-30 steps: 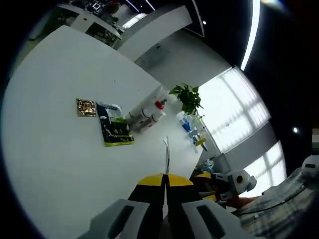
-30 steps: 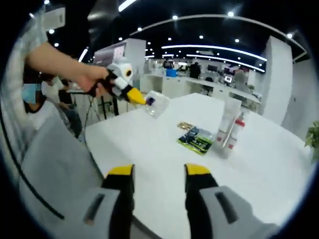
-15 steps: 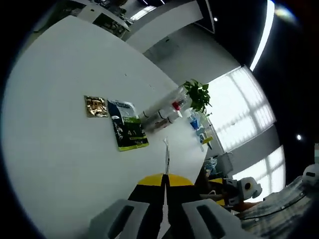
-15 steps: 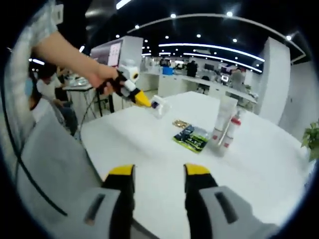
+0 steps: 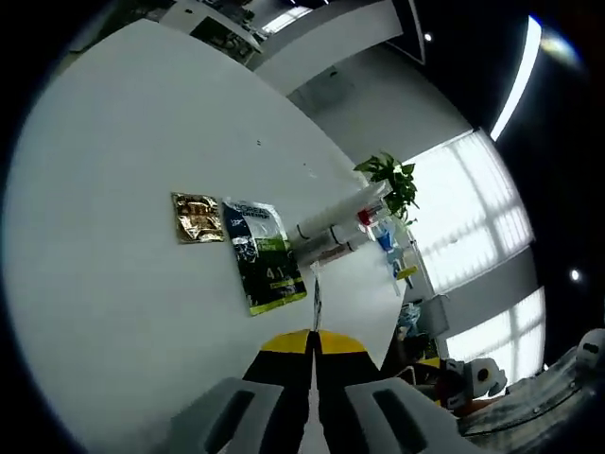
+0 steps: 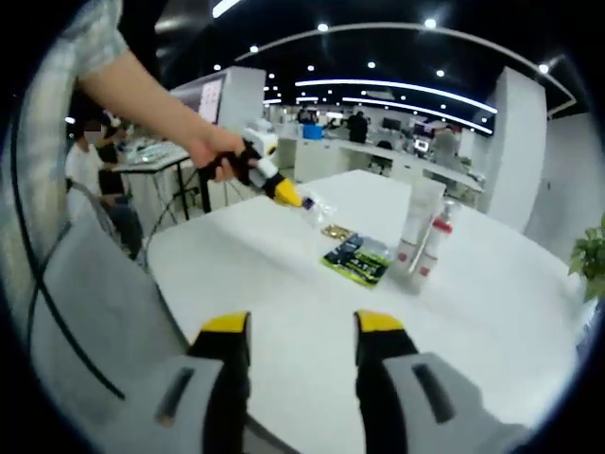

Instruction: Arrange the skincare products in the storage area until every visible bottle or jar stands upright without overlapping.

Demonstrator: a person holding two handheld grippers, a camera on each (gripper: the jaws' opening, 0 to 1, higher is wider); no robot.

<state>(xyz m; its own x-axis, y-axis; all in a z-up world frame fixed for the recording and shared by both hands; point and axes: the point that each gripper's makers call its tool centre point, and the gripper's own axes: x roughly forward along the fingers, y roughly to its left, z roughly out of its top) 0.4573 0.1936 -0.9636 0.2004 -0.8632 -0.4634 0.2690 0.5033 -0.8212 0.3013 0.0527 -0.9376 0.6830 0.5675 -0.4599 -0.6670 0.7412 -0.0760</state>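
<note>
Pinching a thin clear sachet [image 5: 316, 295] edge-on between closed yellow-tipped jaws, the left gripper [image 5: 313, 342] rises from six o'clock in the left gripper view, the sachet standing straight up toward twelve. Past its tip, toward eleven o'clock, a dark blue and green packet [image 5: 267, 257] lies flat on the white table [image 5: 104, 284], and a small gold sachet [image 5: 198, 218] lies just beside it at about ten o'clock. At one o'clock from the sachet tip stand a white tube [image 5: 337, 216] and a slimmer bottle with a red collar [image 5: 344, 236], close together and touching or nearly so. Farther out in the same direction a green plant [image 5: 395, 180] sits at the table's far edge.

In the right gripper view the right gripper [image 6: 301, 331] holds nothing, its yellow-tipped jaws set wide apart above bare table [image 6: 284, 284]. At twelve to one o'clock beyond them lies the blue and green packet [image 6: 354, 258], with the gold sachet [image 6: 335, 231] behind it. The white tube [image 6: 416, 225] and the red-collared bottle [image 6: 434, 242] stand upright just right of the packet. At eleven o'clock a person's hand [image 6: 219, 149] brings in the left gripper [image 6: 286, 196], the clear sachet [image 6: 313, 204] held at its tip above the table.
</note>
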